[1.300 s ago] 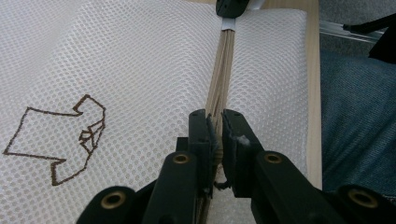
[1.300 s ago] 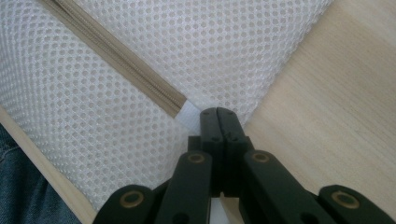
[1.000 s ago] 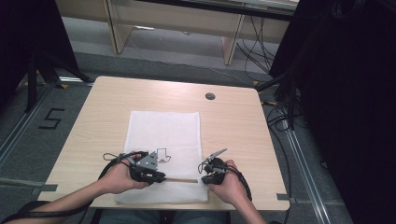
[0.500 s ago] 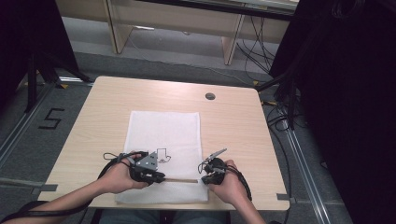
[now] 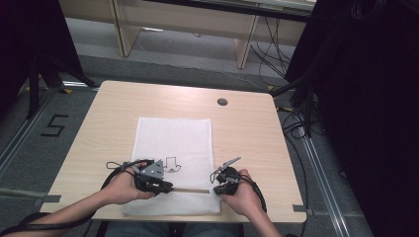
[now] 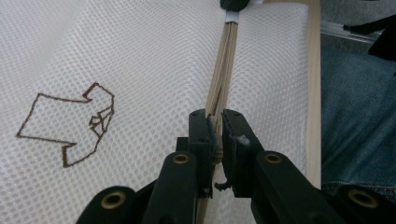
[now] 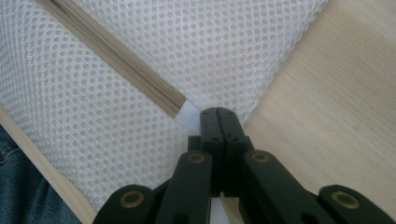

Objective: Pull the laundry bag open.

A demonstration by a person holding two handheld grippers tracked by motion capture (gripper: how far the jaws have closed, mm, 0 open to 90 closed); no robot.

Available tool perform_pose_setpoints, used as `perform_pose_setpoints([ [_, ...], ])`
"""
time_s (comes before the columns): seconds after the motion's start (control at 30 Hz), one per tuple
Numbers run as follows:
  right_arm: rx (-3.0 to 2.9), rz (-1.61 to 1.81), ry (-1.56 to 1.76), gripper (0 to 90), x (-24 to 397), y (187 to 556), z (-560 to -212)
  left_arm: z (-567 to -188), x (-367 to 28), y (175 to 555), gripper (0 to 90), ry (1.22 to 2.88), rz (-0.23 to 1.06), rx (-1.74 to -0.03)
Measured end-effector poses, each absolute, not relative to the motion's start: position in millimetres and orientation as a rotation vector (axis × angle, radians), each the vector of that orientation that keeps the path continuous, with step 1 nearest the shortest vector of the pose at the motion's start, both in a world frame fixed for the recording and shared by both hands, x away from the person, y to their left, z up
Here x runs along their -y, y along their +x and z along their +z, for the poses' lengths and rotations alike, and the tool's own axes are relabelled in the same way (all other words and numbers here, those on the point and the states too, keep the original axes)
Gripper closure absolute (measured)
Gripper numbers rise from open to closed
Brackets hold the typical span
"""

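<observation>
Mesh bag (image 5: 173, 148) laid on the table (image 5: 247, 128).
Its zipper (image 5: 190, 190) is spanned between the left gripper (image 5: 165, 186) and right gripper (image 5: 217, 189), the embroidered outline (image 5: 172, 165) just behind the left one.

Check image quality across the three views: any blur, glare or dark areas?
High view: even light on the table, no glare; surroundings at both sides fall near black, and the mesh bag shows no weave. Left gripper view: mesh and brown shirt outline sharp, nearest jaw parts slightly soft. Right gripper view: zipper and mesh crisp, no glare.
</observation>
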State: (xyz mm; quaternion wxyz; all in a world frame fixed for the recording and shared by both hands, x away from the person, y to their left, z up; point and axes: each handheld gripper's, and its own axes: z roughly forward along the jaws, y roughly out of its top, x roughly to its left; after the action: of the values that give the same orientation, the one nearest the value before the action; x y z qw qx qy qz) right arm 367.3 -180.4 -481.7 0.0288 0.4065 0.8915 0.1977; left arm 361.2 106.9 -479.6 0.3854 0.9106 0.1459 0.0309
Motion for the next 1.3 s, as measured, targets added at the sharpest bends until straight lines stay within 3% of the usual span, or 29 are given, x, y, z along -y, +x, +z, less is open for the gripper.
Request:
perform_pose_setpoints([
  [1.3, -2.746, 0.599, 1.249, 90.0, 182.3, 367.9, -481.4, -477.9, -126.9, 359.9, 82.5, 2.319, 0.083, -0.396],
])
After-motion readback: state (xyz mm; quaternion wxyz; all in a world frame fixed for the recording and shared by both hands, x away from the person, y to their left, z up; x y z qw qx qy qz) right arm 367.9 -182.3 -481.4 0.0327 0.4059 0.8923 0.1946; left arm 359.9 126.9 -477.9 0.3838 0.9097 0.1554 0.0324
